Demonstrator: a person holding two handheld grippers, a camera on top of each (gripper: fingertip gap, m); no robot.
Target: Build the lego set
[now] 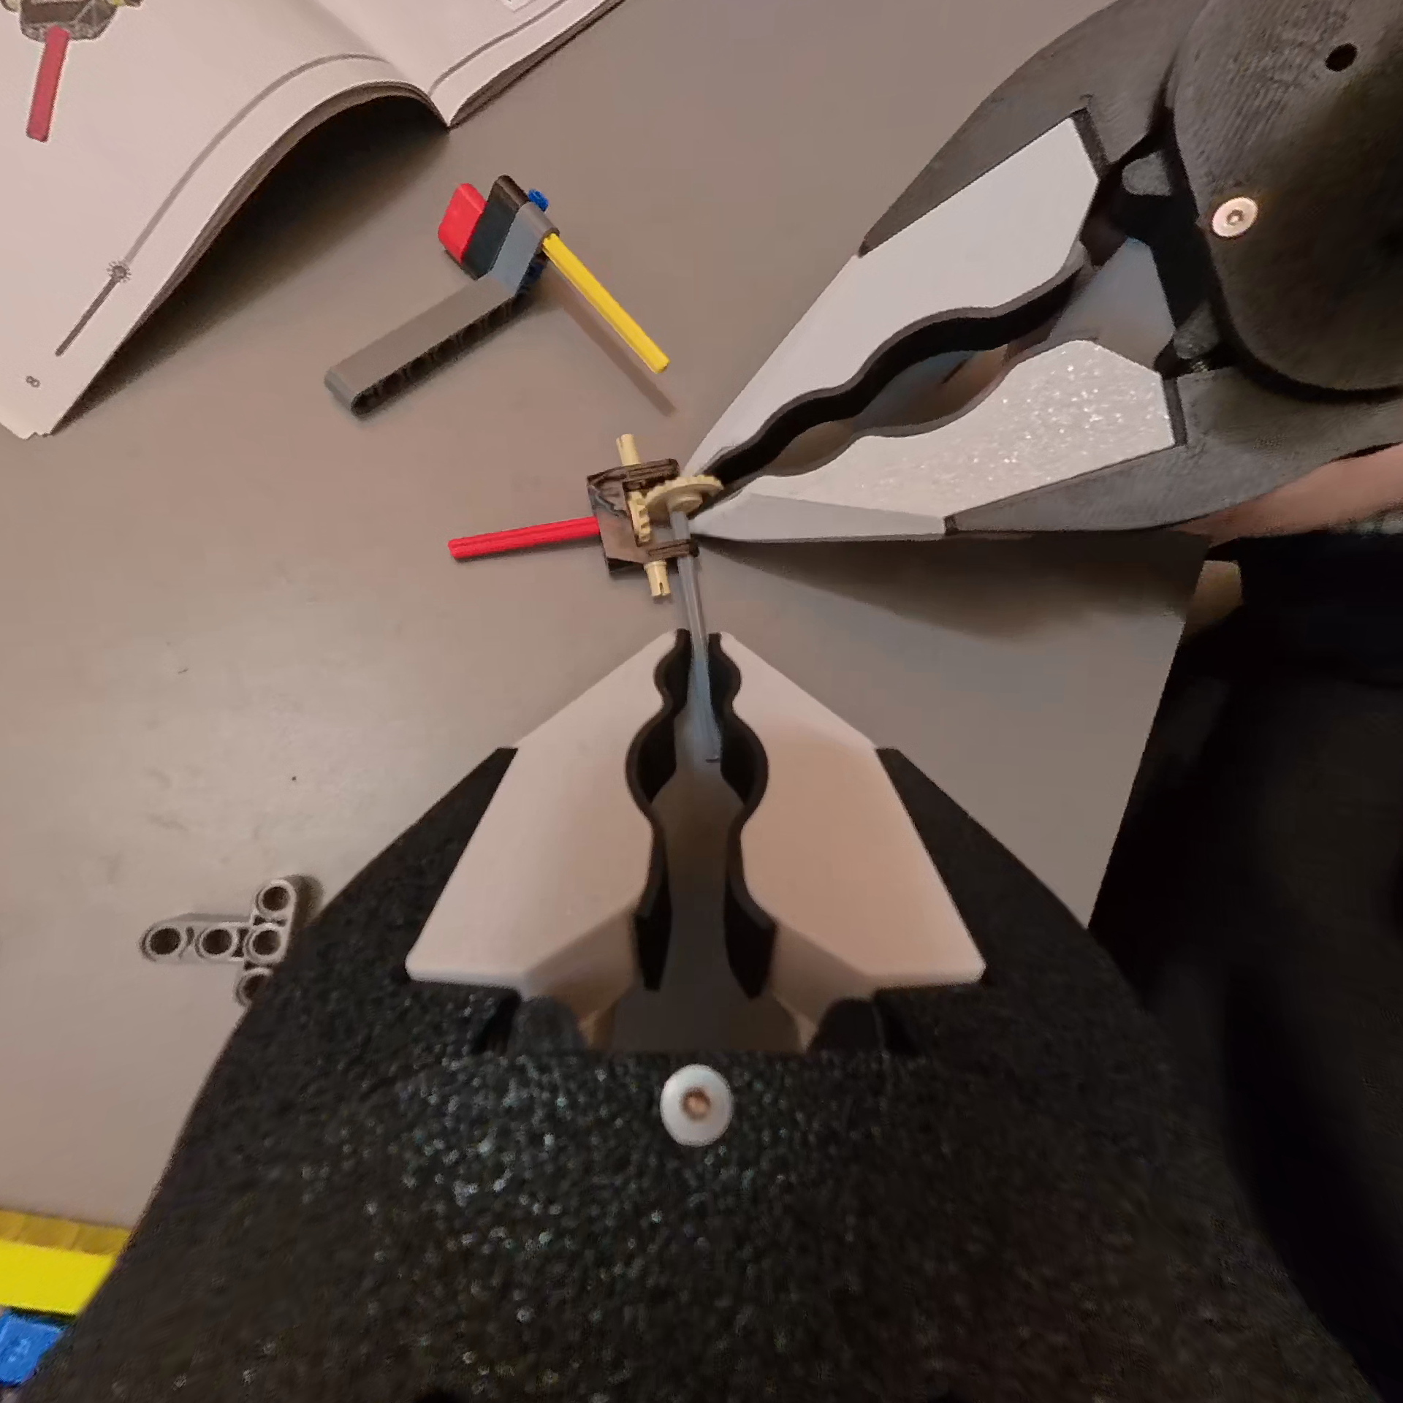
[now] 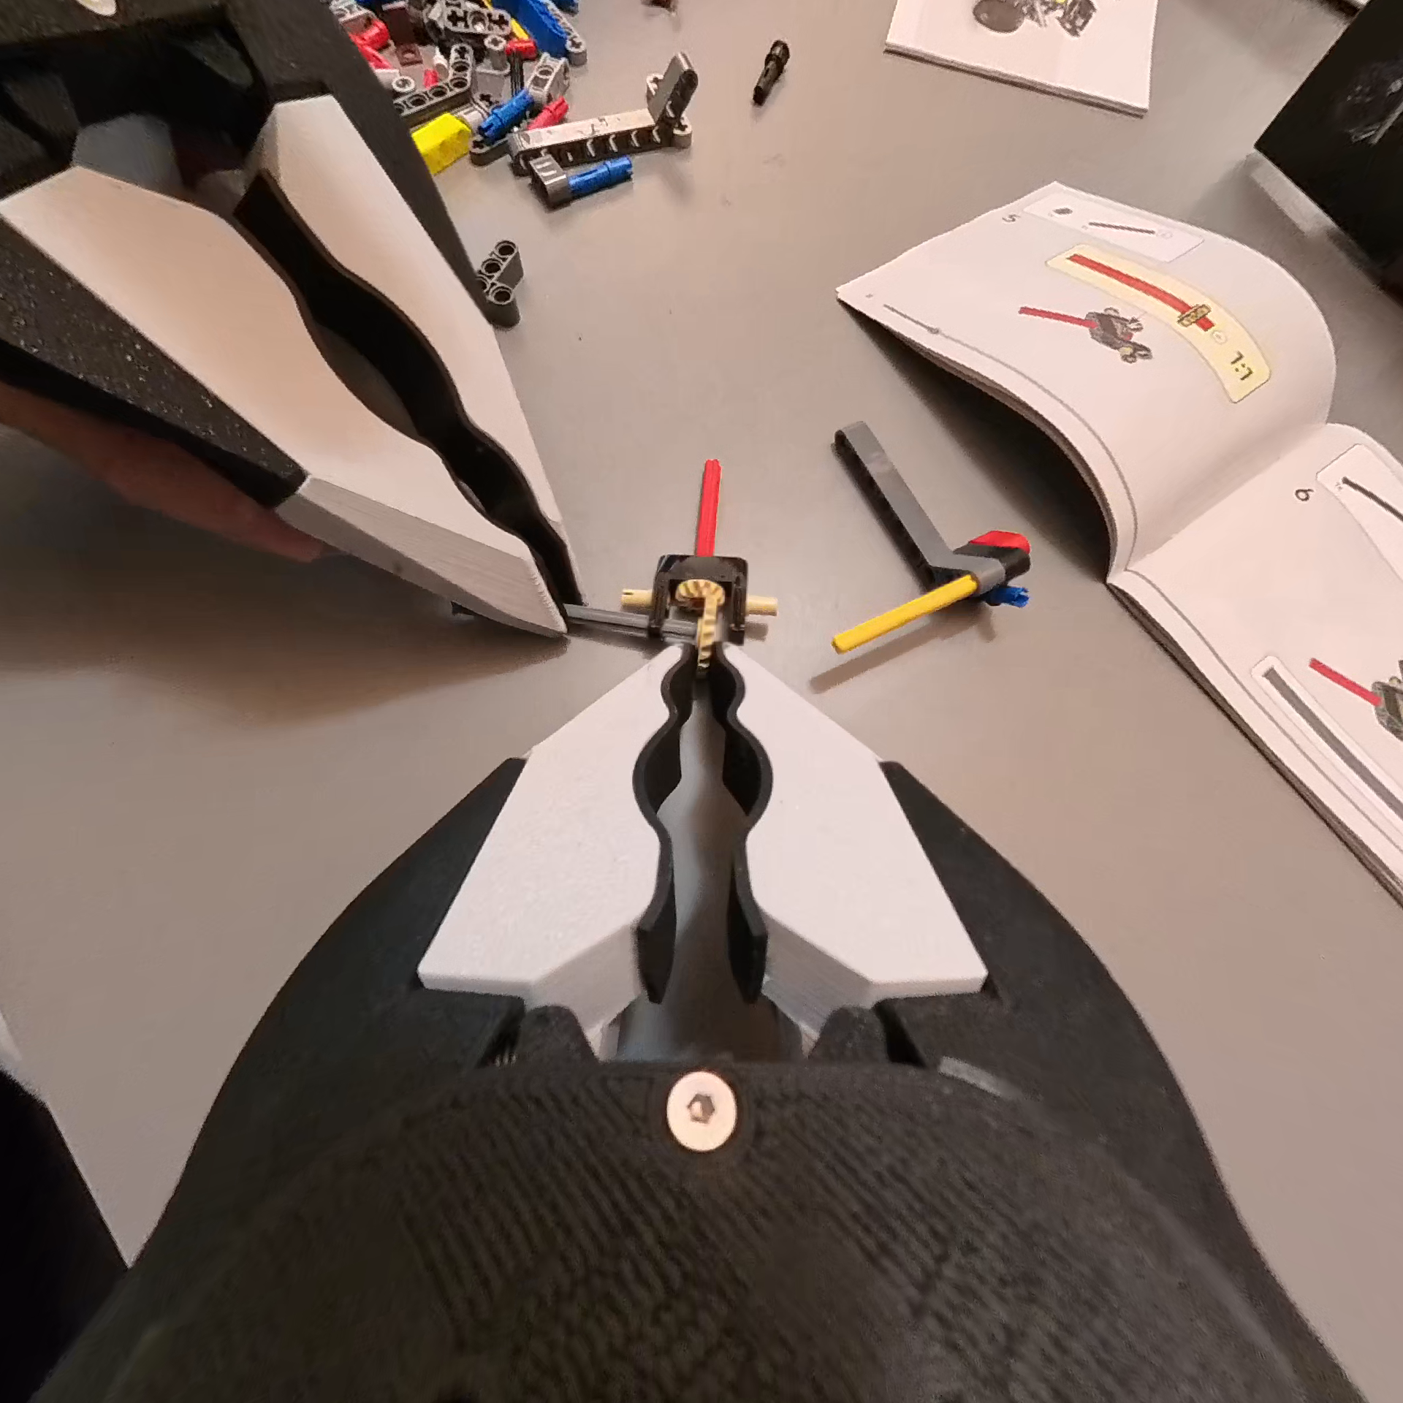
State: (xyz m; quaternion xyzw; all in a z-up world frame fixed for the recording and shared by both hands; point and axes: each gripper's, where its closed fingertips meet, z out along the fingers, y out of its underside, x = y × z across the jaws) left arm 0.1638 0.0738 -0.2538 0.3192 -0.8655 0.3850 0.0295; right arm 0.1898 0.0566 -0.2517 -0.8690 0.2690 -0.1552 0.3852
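Observation:
A small black frame [image 1: 613, 524] [image 2: 702, 573] carries tan bevel gears, a tan cross pin and a red axle [image 1: 524, 539] [image 2: 710, 505] sticking out. A thin grey axle [image 1: 687, 581] [image 2: 607, 619] runs through the frame's open side and a tan gear [image 1: 683, 497] [image 2: 704, 634]. My left gripper [image 1: 697, 645] is shut on the grey axle's free end; it also shows in the right wrist view [image 2: 565, 607]. My right gripper [image 2: 702, 654] is shut on the tan gear, its tips [image 1: 698, 495] against the frame. The assembly sits just above the grey table.
A grey beam sub-assembly [image 1: 425, 349] [image 2: 896, 501] with a yellow axle [image 1: 607, 311] [image 2: 900, 615] lies nearby. An open instruction booklet [image 1: 190, 152] [image 2: 1139, 342] lies beyond. A pile of loose pieces [image 2: 486, 76], a grey T-beam [image 1: 243, 937] and a dark connector [image 2: 501, 281] lie around. Less than 4 cm separates the two grippers' tips.

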